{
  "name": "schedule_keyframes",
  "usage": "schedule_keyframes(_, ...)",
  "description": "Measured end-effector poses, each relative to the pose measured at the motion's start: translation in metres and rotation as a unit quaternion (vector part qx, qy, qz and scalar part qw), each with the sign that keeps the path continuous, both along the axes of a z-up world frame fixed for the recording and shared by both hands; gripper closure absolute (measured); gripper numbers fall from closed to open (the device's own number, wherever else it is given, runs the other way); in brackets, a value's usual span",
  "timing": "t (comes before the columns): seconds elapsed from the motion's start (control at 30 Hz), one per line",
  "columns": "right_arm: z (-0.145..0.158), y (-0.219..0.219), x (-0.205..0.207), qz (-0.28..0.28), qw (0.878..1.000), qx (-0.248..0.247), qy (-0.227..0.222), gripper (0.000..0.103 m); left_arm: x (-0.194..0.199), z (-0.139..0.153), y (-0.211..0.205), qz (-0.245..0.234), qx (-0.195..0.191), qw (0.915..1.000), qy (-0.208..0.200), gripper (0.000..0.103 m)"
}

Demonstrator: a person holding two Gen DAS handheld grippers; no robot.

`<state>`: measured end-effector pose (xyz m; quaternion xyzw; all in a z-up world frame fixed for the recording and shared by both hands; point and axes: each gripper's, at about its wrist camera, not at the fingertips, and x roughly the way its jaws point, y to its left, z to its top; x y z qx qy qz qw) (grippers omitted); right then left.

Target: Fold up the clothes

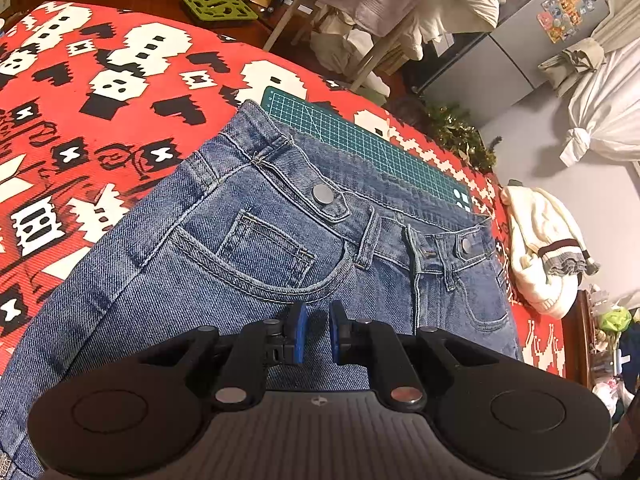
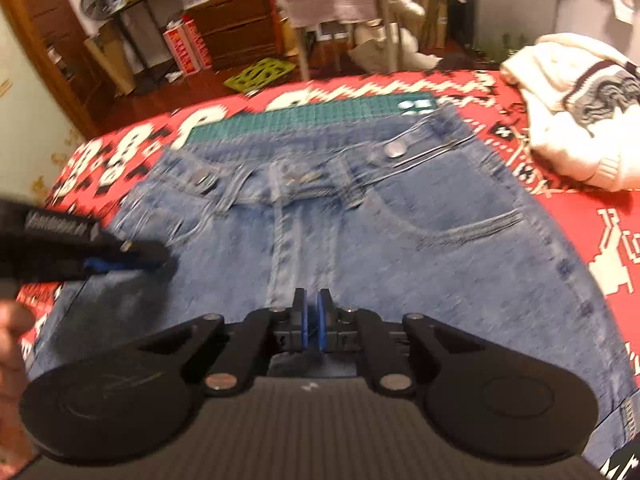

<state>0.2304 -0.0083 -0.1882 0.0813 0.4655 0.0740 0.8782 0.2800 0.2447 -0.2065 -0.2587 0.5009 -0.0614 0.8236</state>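
A pair of blue denim jeans (image 1: 256, 240) lies front-up and flat on a red, black and white patterned blanket (image 1: 80, 128), its waistband resting across the near edge of a green gridded cutting mat (image 1: 360, 136). The left gripper (image 1: 318, 330) hovers just above the jeans below the coin pocket, blue pads a narrow gap apart with nothing between them. The right gripper (image 2: 311, 326) hangs over the jeans near the fly seam, its pads nearly together and empty; that view is motion-blurred. From the right wrist camera the left gripper (image 2: 132, 258) shows at the jeans' left side, close to the fabric; white lettering on its body is too smeared to read. A cream knit sweater (image 2: 576, 112) with a dark stripe and a grey motif sits bunched on the blanket to the right of the jeans, apart from them. Bare blanket stretches to the left of the jeans up to the blanket's rounded far edge. White marks on the mat's corner cannot be read.
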Motion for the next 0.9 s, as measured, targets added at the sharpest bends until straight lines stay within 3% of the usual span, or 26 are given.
schedule_keyframes(0.5,-0.012,-0.019,0.066,-0.039,0.999,-0.032,-0.006,0.097,0.002,-0.004,0.003,0.004,-0.004,1.0,0.007,0.092)
schedule_keyframes(0.9,-0.01,-0.043,0.06,-0.063,0.998,-0.023,-0.009,0.097,0.002,-0.004,0.004,0.004,-0.005,0.9999,0.008,0.092)
